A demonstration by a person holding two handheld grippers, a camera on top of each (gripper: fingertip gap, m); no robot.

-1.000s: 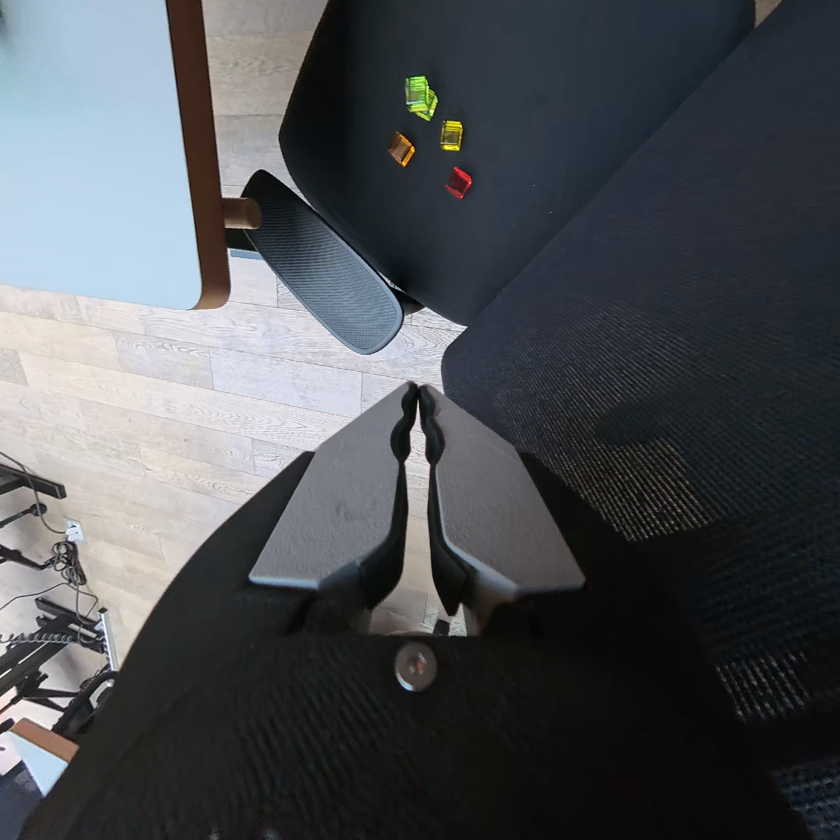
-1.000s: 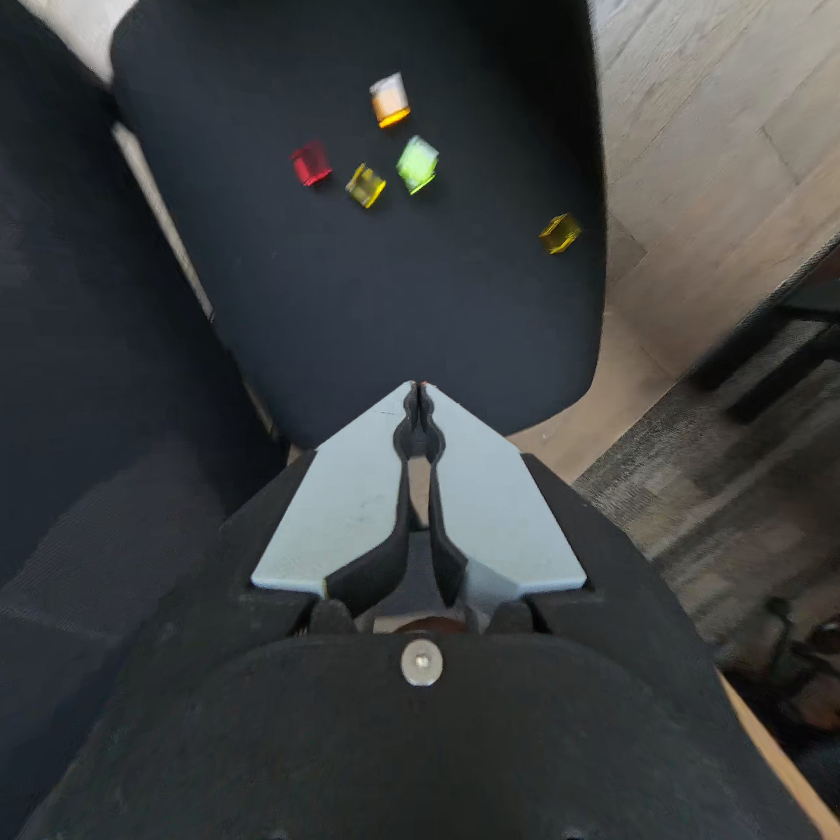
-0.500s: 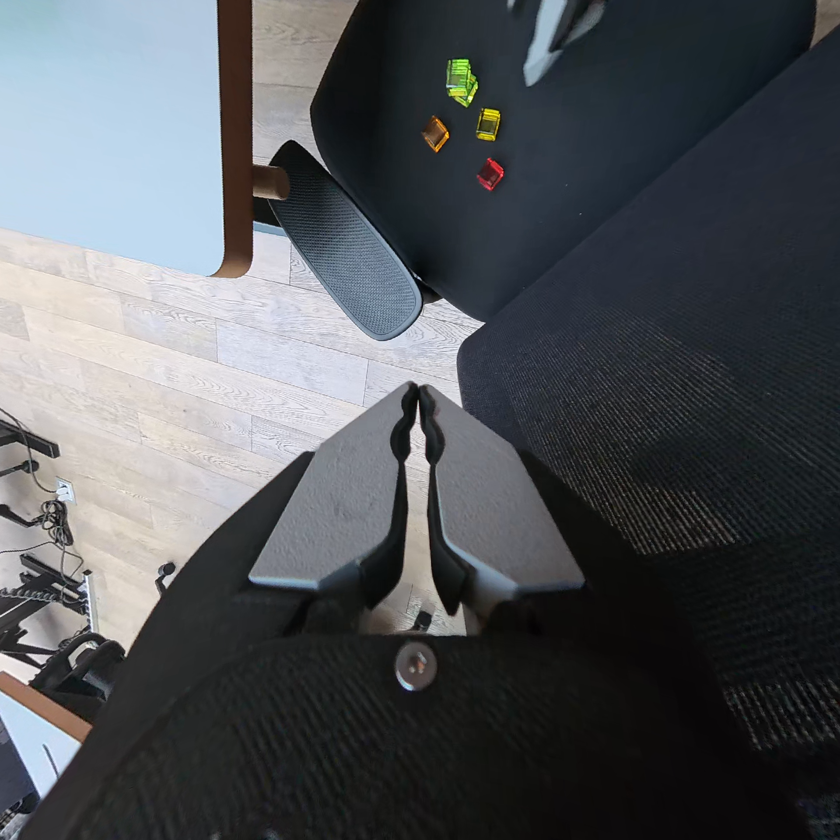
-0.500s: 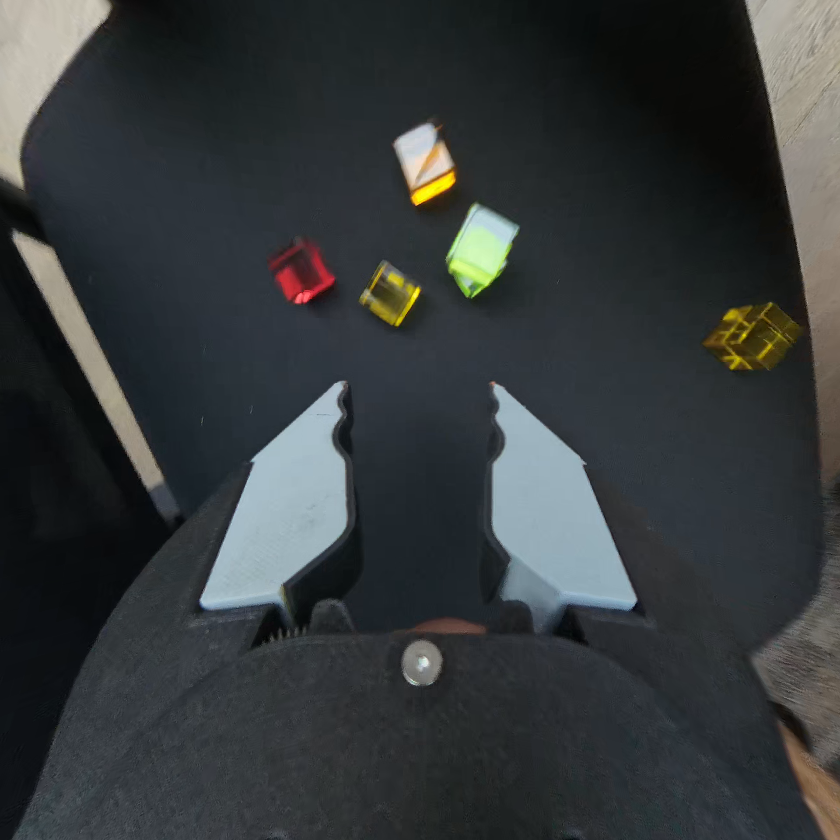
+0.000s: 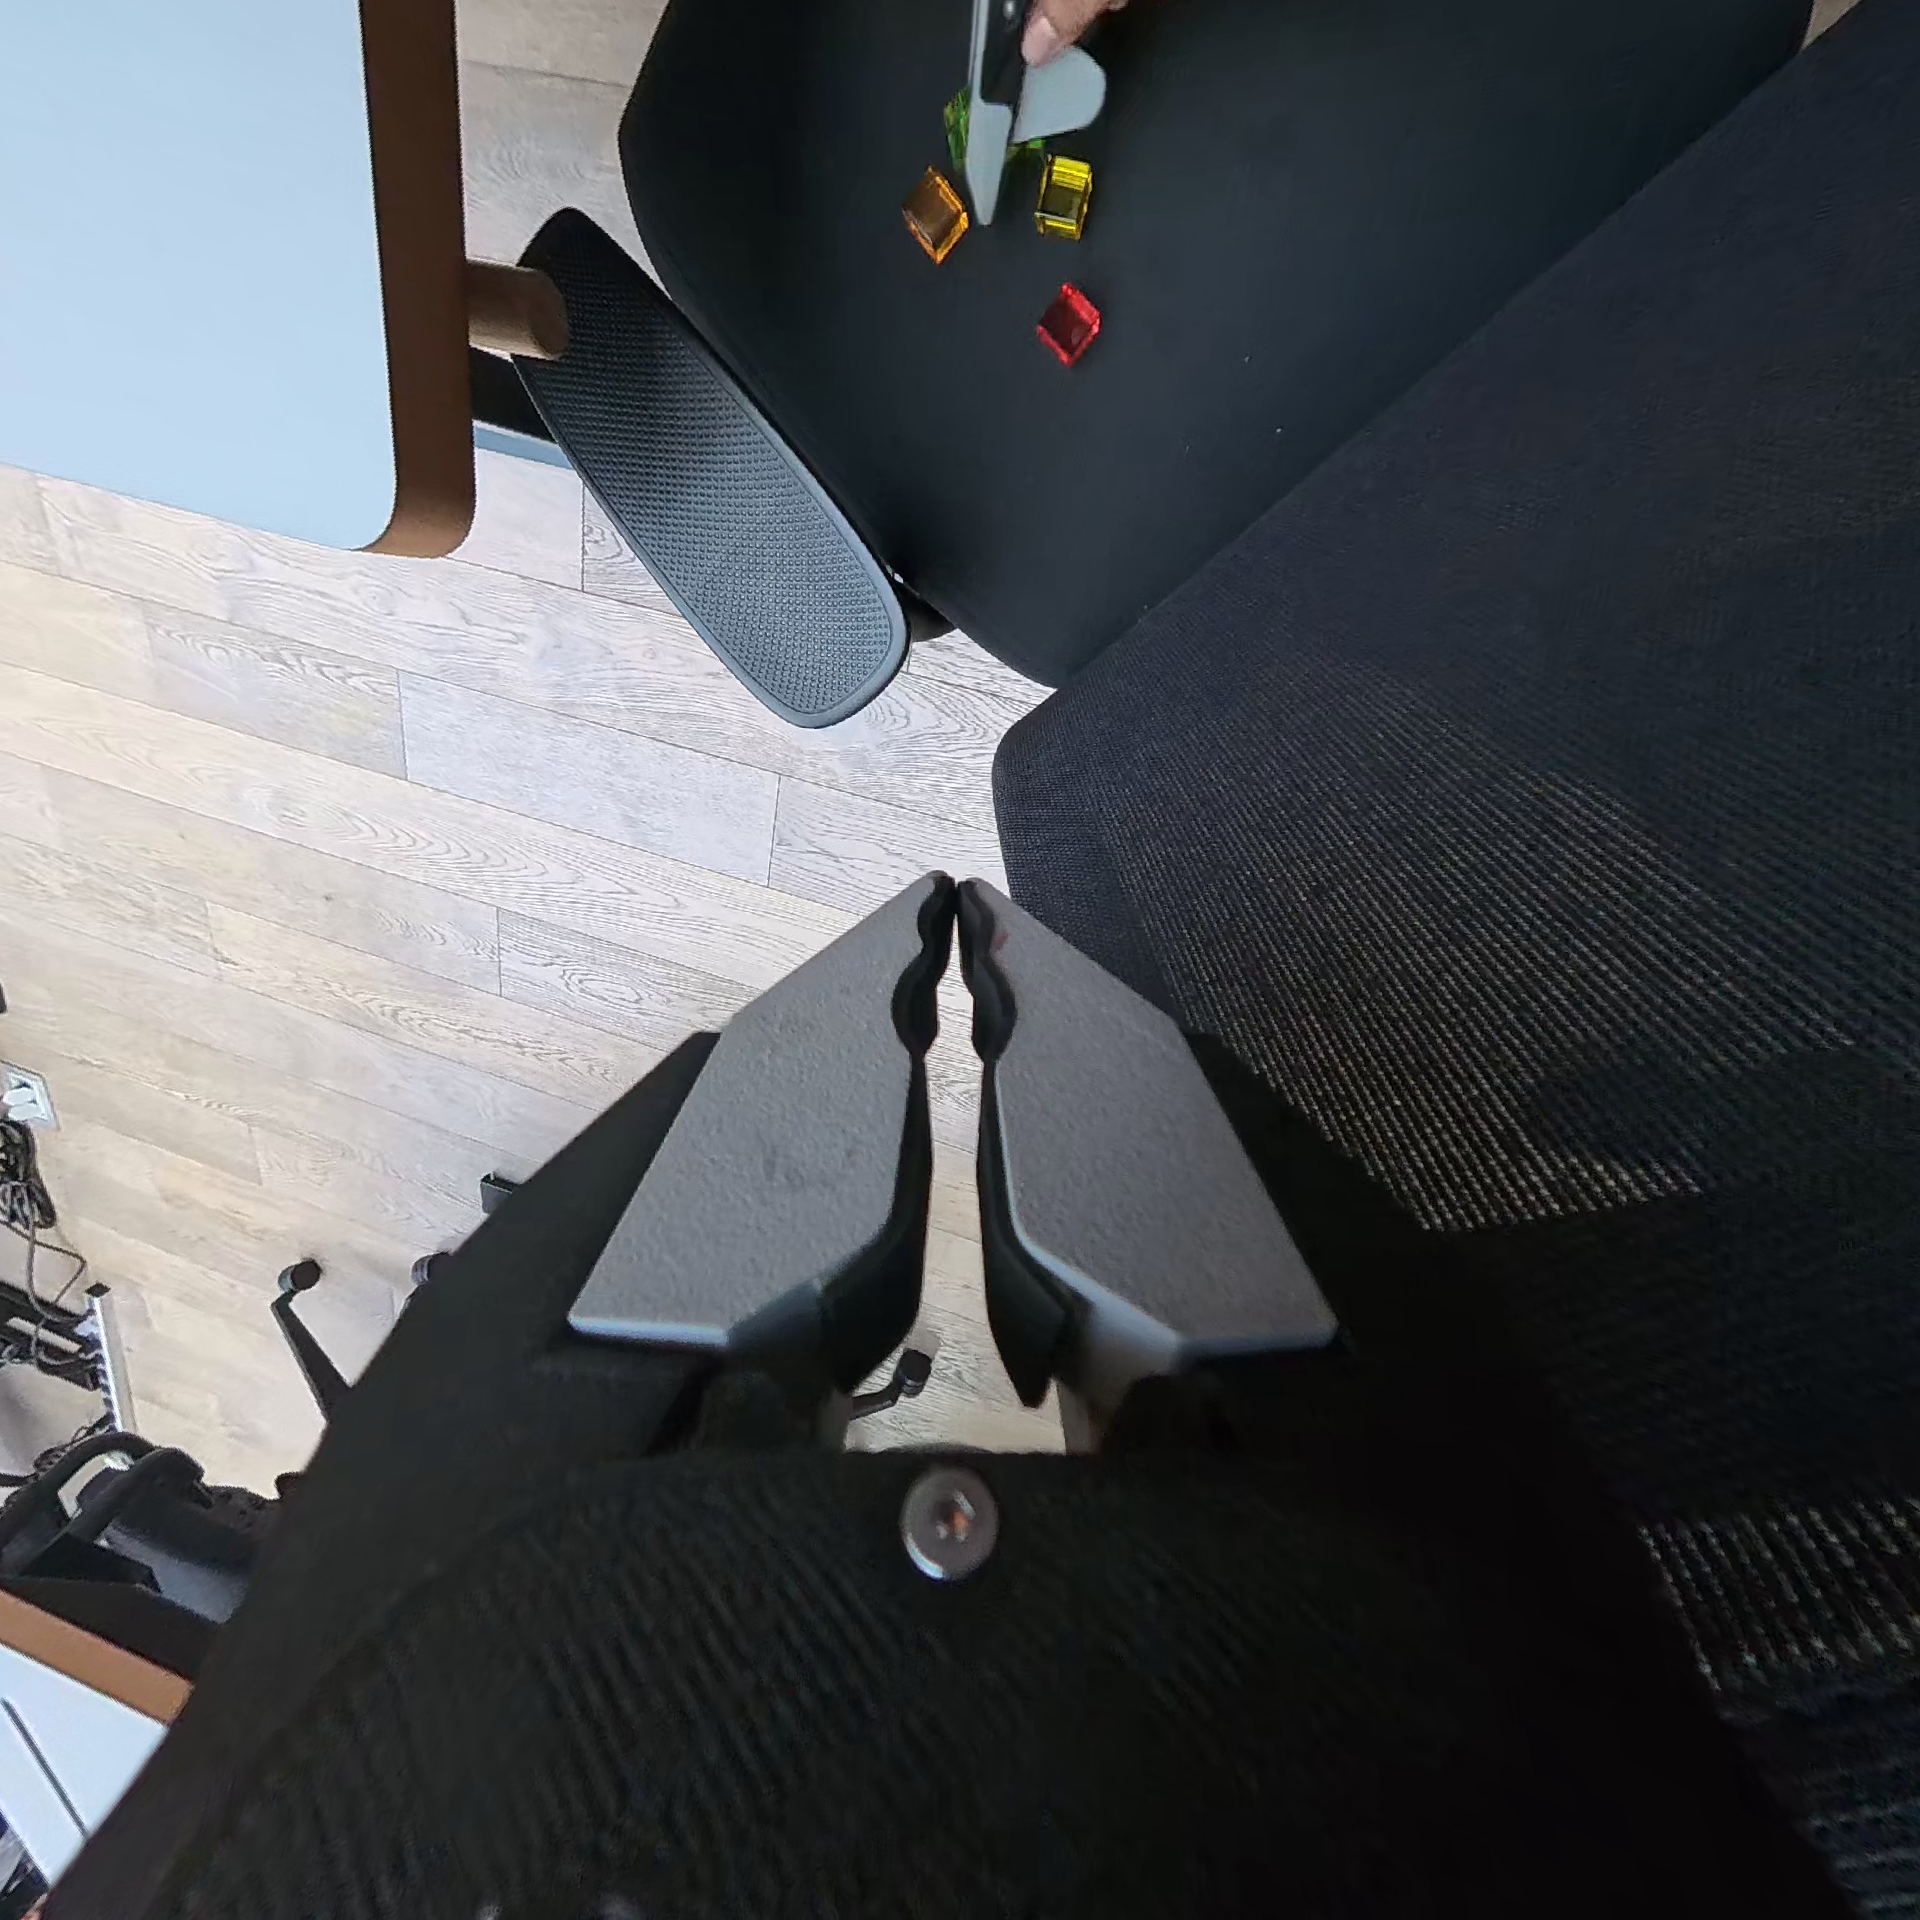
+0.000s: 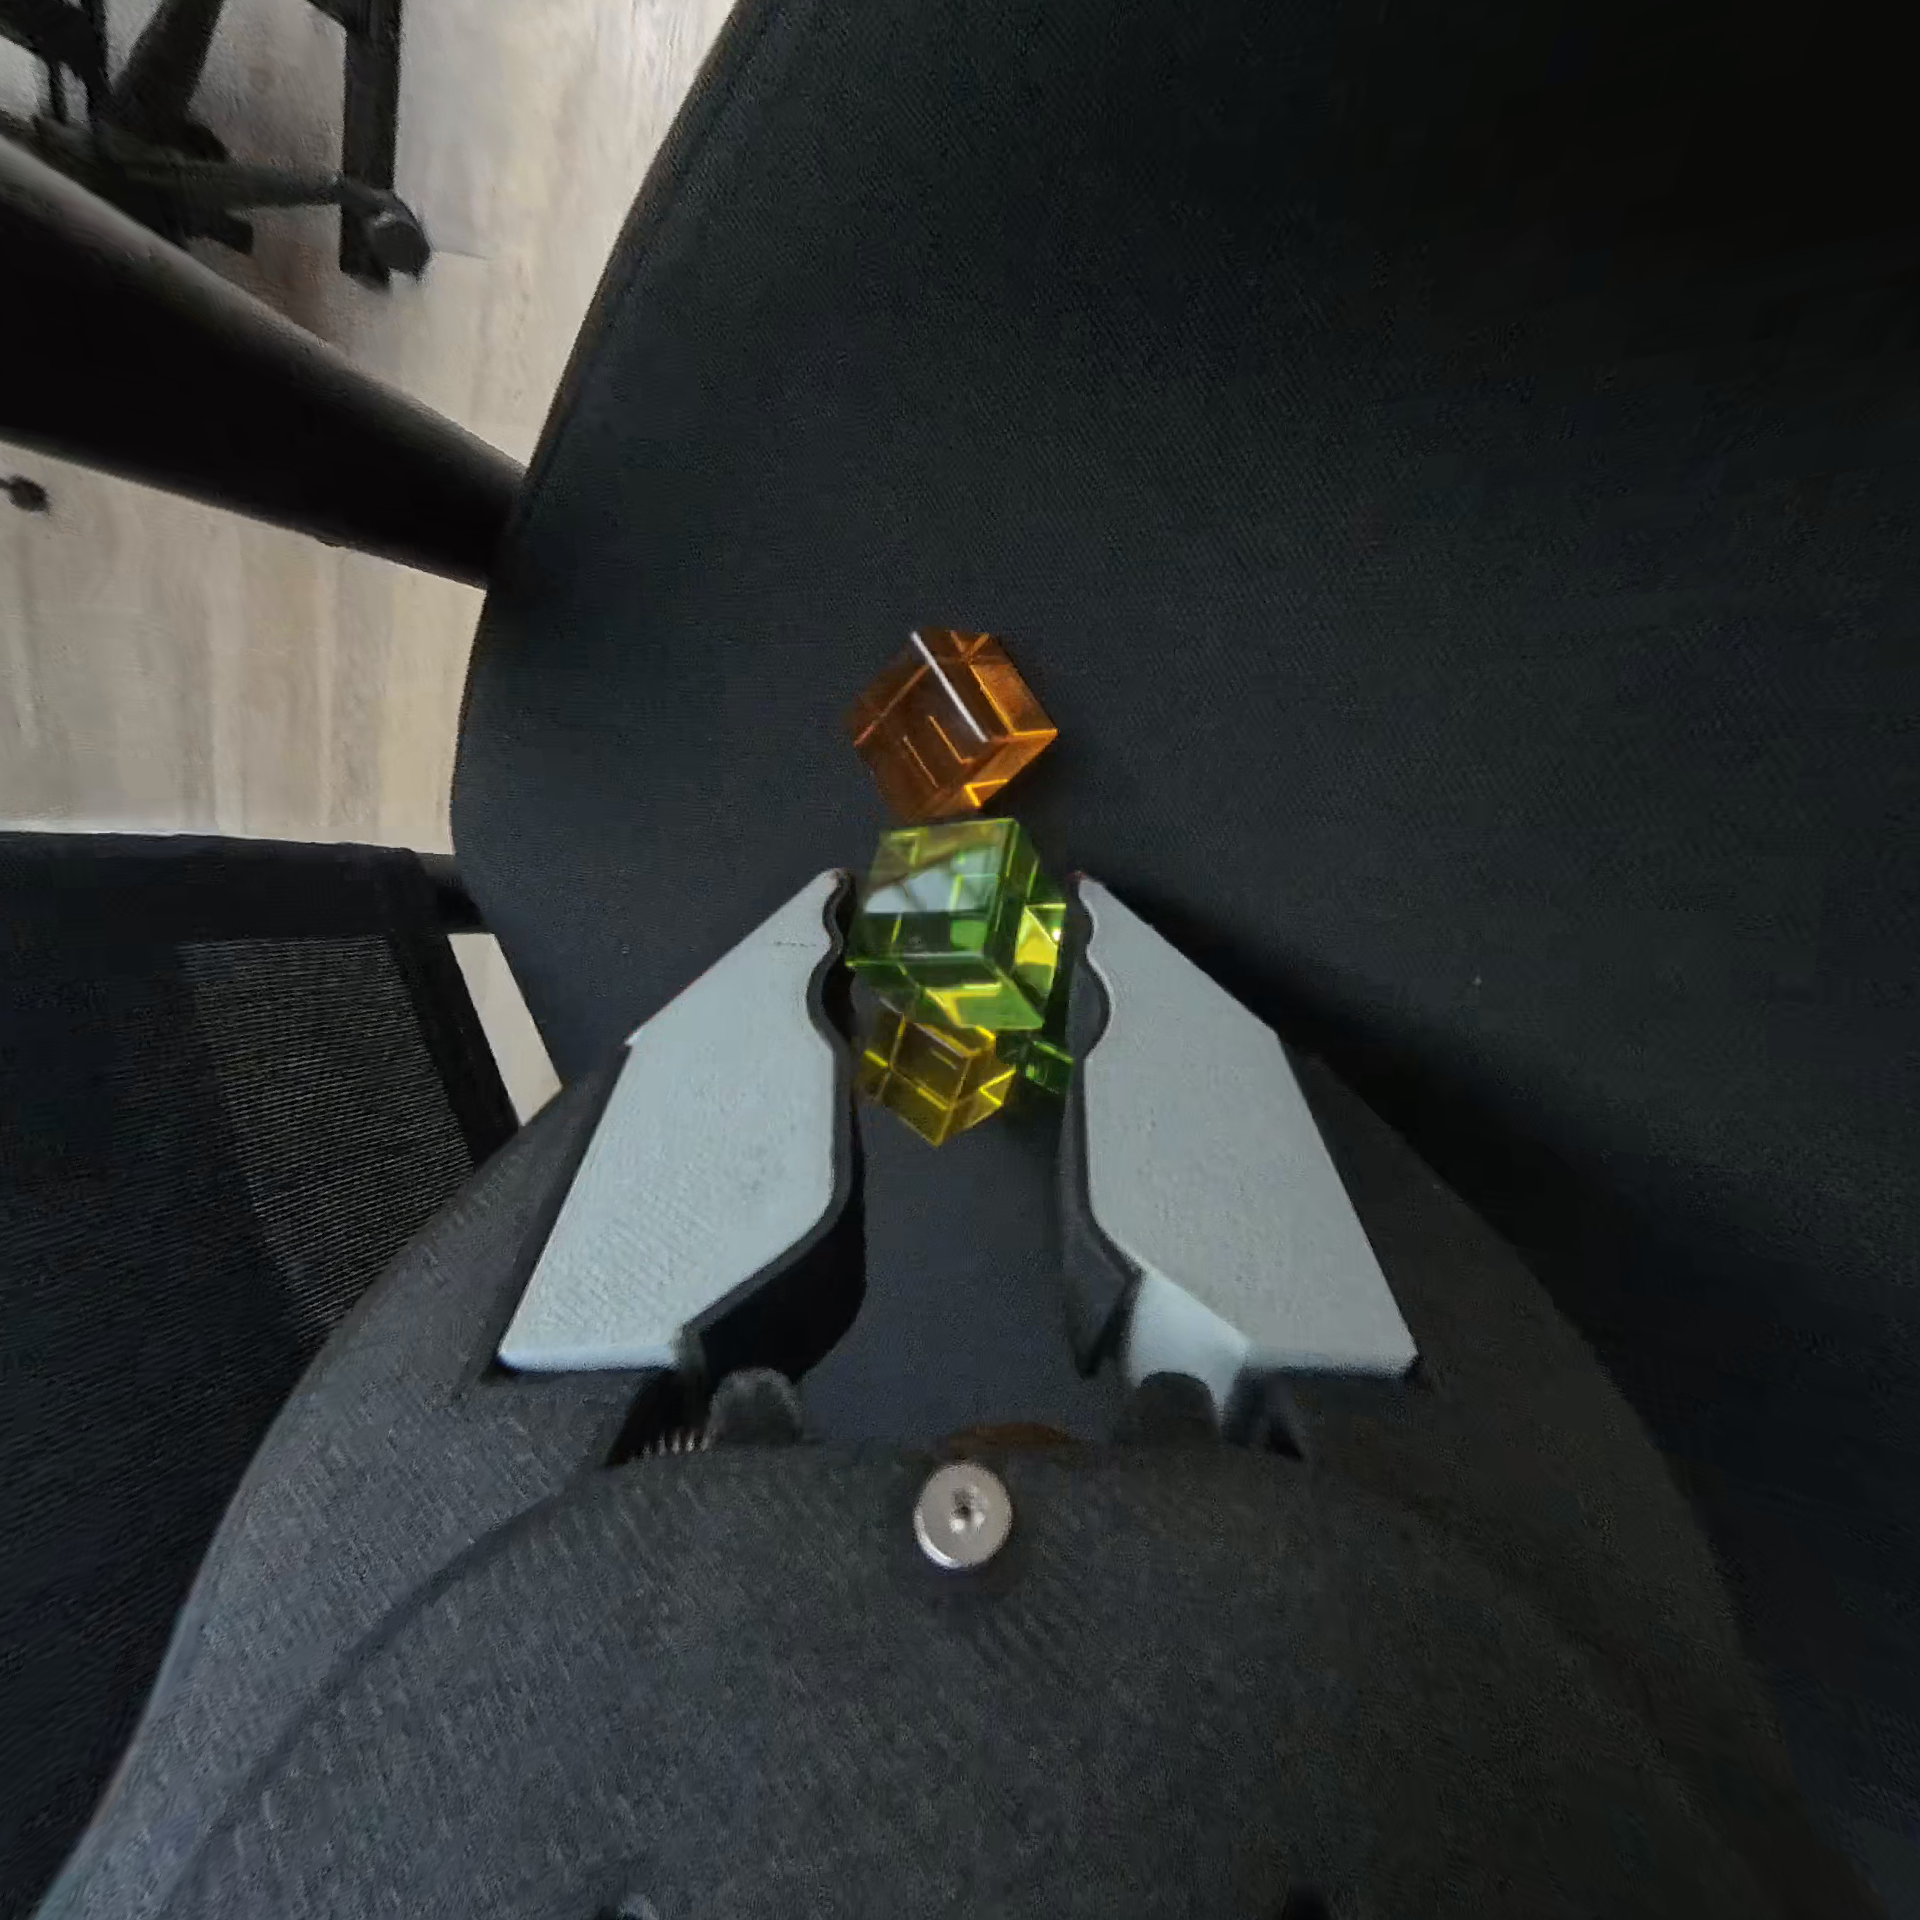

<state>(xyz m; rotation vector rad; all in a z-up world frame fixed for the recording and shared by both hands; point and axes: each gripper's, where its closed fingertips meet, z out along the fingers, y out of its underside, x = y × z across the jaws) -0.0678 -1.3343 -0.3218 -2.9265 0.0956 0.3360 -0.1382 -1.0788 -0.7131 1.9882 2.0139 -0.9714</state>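
Right gripper (image 6: 956, 899) jaws bracket green cube (image 6: 961, 935), grip unclear, half-hiding yellow cube (image 6: 935, 1081); left gripper (image 5: 956, 902) clenched, empty

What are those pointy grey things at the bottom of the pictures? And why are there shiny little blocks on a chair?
Those are grippers, like big tweezers that a person holds, one in each hand. A small camera sits on each, looking along its two fingers. One picture comes from the left gripper: it is shut, holds nothing, and hangs above the wooden floor beside a chair. The other comes from the right gripper: its fingers sit either side of a green cube on a black chair seat. I cannot tell if they squeeze it yet. An orange cube and a yellow cube lie close by, a red cube farther off.
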